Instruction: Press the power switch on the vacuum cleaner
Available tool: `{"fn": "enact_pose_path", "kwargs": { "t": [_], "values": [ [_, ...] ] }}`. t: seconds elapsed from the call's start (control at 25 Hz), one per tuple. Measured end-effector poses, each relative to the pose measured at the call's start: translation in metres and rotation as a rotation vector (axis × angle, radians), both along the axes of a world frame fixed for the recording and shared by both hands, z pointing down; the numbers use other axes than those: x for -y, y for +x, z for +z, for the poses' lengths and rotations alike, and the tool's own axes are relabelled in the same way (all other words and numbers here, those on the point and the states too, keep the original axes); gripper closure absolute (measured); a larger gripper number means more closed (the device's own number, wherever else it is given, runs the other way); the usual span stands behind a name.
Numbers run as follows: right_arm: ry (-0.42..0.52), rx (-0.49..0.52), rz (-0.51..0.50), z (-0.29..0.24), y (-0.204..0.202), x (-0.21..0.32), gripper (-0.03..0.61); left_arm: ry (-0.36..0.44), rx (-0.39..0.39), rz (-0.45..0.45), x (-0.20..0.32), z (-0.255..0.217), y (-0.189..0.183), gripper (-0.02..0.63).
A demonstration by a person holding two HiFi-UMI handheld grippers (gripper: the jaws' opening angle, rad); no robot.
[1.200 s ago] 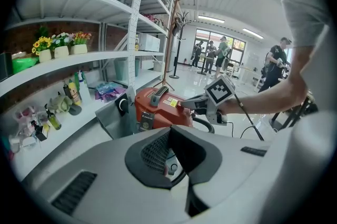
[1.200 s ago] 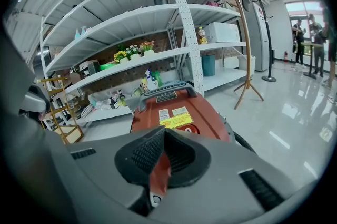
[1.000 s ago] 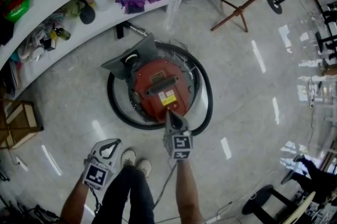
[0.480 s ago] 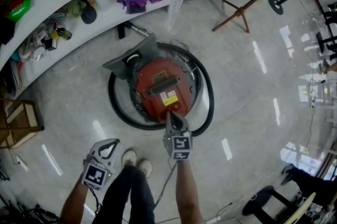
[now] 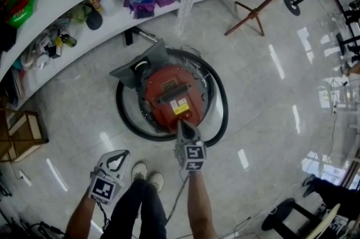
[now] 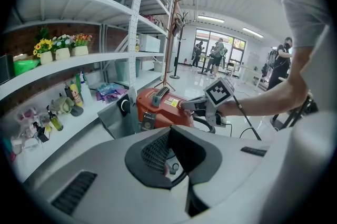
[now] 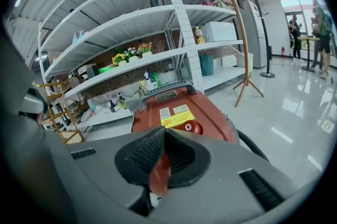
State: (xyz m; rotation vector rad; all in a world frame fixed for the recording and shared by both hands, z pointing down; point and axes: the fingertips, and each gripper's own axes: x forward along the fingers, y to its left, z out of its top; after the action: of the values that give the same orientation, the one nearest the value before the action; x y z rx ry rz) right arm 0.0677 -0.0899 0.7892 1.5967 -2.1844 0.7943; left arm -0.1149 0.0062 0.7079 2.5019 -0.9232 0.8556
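Observation:
A round red vacuum cleaner (image 5: 173, 98) stands on the floor, with its black hose (image 5: 220, 103) coiled round it. In the right gripper view I see its black handle (image 7: 168, 87), a yellow label (image 7: 176, 120) and a round red switch (image 7: 190, 127) just past my jaws. My right gripper (image 5: 181, 122) is shut, its tip at the vacuum's near edge beside the label. In that view the right gripper (image 7: 165, 134) hides the casing below the switch. My left gripper (image 5: 122, 152) is shut and held low at the left, apart from the vacuum (image 6: 158, 108).
White shelves (image 5: 112, 13) with bottles and bags curve behind the vacuum. A wooden coat stand (image 5: 253, 10) stands at the back right and a wooden frame (image 5: 22, 131) at the left. The person's shoes (image 5: 146, 173) are between the grippers. People stand far off (image 6: 213, 54).

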Motion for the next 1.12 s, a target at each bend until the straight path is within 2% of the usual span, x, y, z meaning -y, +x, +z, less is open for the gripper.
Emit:
{"fn": "enact_pose_path", "kwargs": {
  "t": [0.52, 1.12],
  "values": [
    [0.027, 0.020, 0.013, -0.025, 0.001, -0.007, 0.568, 0.035, -0.003, 0.003, 0.001, -0.019, 0.002, 0.607],
    [0.061, 0.038, 0.062, -0.093, 0.018, -0.042, 0.568, 0.105, -0.046, 0.024, 0.000, -0.080, 0.020, 0.607]
  ]
}}
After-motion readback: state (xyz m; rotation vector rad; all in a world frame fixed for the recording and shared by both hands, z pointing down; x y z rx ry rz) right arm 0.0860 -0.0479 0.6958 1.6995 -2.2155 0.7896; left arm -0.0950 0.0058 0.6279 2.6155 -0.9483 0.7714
